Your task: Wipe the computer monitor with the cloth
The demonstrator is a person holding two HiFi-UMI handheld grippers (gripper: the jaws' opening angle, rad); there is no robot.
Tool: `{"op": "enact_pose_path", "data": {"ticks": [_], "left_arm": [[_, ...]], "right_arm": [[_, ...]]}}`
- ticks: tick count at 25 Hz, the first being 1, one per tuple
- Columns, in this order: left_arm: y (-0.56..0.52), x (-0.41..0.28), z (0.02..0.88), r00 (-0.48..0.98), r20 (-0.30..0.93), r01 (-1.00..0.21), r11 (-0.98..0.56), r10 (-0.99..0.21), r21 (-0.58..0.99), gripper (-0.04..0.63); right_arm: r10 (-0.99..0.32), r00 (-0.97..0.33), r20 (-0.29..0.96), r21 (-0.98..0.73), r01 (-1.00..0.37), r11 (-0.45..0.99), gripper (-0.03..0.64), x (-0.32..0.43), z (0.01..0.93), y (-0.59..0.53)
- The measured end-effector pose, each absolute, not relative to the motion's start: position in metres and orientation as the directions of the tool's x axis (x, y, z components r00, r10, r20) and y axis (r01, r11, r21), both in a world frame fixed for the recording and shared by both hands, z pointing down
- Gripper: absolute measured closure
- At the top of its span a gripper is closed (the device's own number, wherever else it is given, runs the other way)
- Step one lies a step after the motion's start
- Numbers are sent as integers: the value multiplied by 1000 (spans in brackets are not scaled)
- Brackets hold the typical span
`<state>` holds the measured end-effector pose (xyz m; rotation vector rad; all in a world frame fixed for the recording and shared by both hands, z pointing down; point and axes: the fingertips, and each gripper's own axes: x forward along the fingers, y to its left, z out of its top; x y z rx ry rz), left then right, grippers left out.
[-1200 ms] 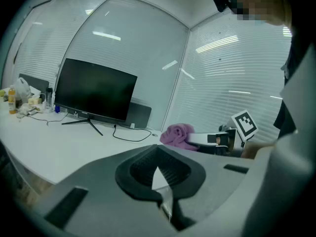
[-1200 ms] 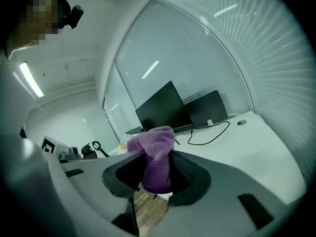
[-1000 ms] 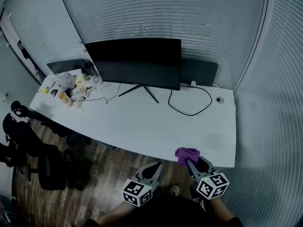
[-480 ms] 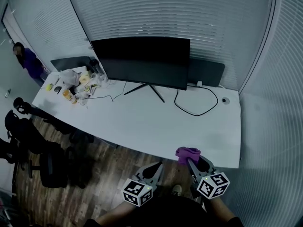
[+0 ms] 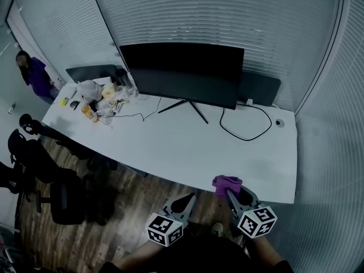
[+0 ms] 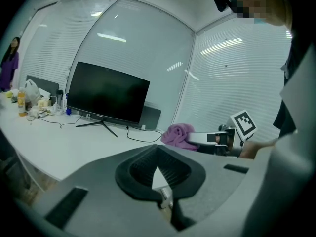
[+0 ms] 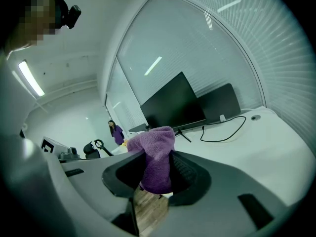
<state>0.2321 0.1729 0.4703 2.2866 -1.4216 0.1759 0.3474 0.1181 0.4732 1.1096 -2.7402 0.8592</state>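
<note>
Head view: a white table (image 5: 170,149) carries the black computer monitor (image 5: 183,73), which stands upright on a splayed stand at the 12 o'clock side with its screen dark. A second dark panel (image 5: 260,88) stands just behind it toward 1 o'clock, and a black cable (image 5: 245,131) loops across the tabletop below that panel. A cluster of bottles and bags (image 5: 98,100) sits at the 10 o'clock end of the table. Both grippers hang at 6 o'clock, over the wooden floor (image 5: 116,212) near the table's front edge and well apart from the monitor. The right gripper (image 5: 231,191) has its jaws clamped on the purple cloth (image 5: 226,183). The right gripper view confirms this: the cloth is bunched between the pads, with a tuft rising above them and a fold hanging below. The cloth lies at the table's 5 o'clock corner edge and does not touch the monitor. The left gripper (image 5: 185,199) sits just beside the right one, toward 7 o'clock. Its own view shows the jaws pressed together at the tips with nothing between them. Black office chairs (image 5: 34,172) stand at 8 o'clock beside the table. A person in a purple top (image 5: 33,75) stands at 10 o'clock, beyond the cluttered end.
</note>
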Motion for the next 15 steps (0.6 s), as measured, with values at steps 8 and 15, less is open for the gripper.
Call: {"op": "enact_pose_path", "data": {"ticks": [8,15], "left_arm": [[160,185,466,479,315,-871,-397,-820,290,591],[140,144,464,516,293,-850,-441,-805,287,591]], "right_arm": [[-644,-723,252,-471,-673,571,472,303,471,108],[-687,-686,239,-460,-703,542,472,265,466,92]]}}
